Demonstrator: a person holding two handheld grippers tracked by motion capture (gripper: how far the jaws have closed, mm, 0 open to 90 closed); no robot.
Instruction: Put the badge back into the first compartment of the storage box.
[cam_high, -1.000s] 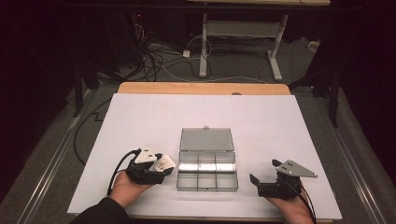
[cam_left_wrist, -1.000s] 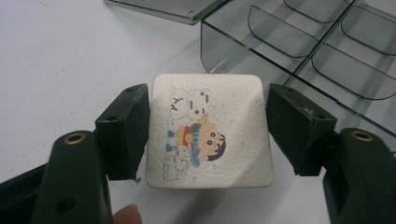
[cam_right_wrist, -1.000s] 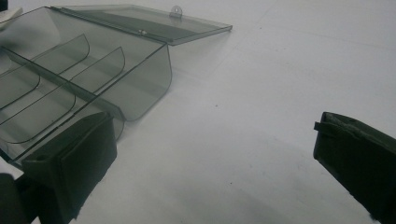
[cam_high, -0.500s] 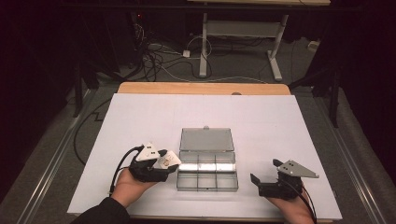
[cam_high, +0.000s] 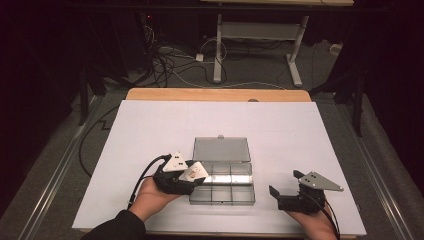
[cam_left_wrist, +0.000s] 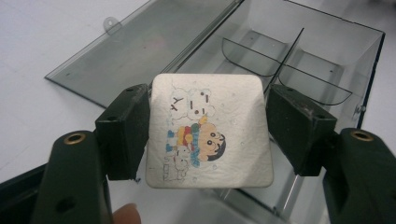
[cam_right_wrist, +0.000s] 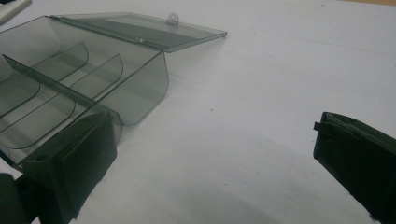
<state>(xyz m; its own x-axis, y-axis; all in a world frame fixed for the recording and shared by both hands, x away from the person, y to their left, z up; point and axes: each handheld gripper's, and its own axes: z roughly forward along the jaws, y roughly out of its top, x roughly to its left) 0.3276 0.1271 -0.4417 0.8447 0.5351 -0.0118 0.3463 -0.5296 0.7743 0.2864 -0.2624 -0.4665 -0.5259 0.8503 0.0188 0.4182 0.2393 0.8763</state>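
Left gripper (cam_high: 192, 176) has shifted toward 3 o'clock, now over the left edge of the open compartment box (cam_high: 222, 177) on the white table (cam_high: 150, 130), clamping a cartoon-printed white tile (cam_left_wrist: 208, 130). Right gripper (cam_high: 286, 184) gapes wide, holding nothing, at 3 o'clock of the box.

Table brightly lit, surroundings v. dark; close-ups slightly soft.

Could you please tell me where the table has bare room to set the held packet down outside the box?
Bare white table lies left of and behind the box, and between the box and the right tool. It is crowded where the left tool holds the packet at the box's left edge.
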